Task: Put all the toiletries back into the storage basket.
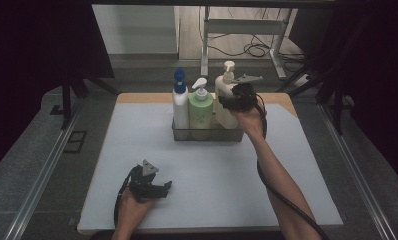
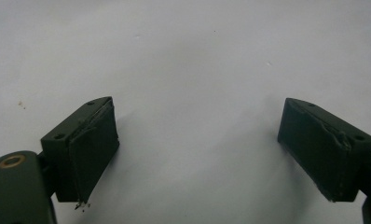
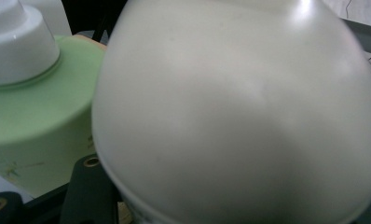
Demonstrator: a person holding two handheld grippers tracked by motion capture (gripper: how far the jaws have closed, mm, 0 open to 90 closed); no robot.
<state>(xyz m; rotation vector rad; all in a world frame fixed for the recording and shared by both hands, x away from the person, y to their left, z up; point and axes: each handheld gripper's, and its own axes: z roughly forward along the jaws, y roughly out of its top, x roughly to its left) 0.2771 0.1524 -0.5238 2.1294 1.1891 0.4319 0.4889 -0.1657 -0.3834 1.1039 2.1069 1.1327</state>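
Observation:
A clear bin [image 1: 207, 135] at the back middle of the white mat holds three upright bottles: a white one with a blue cap [image 1: 180, 102], a green pump bottle [image 1: 200, 110] [image 3: 30, 121] and a cream pump bottle [image 1: 226, 117] [image 3: 239, 112]. My right gripper [image 1: 228, 102] is at the cream bottle's upper body, and its jaws appear shut on it. In the right gripper view the bottle sits very close, and one finger [image 3: 88, 186] presses against its lower left. My left gripper [image 1: 164, 187] [image 2: 197, 154] rests low over the mat near the front left, open with nothing between its fingers.
The white mat [image 1: 212, 190] covers a wooden table whose edge [image 1: 137, 97] shows at the back. Metal rails [image 1: 42, 180] run along both sides. A desk frame [image 1: 242, 30] and cables stand on the floor behind.

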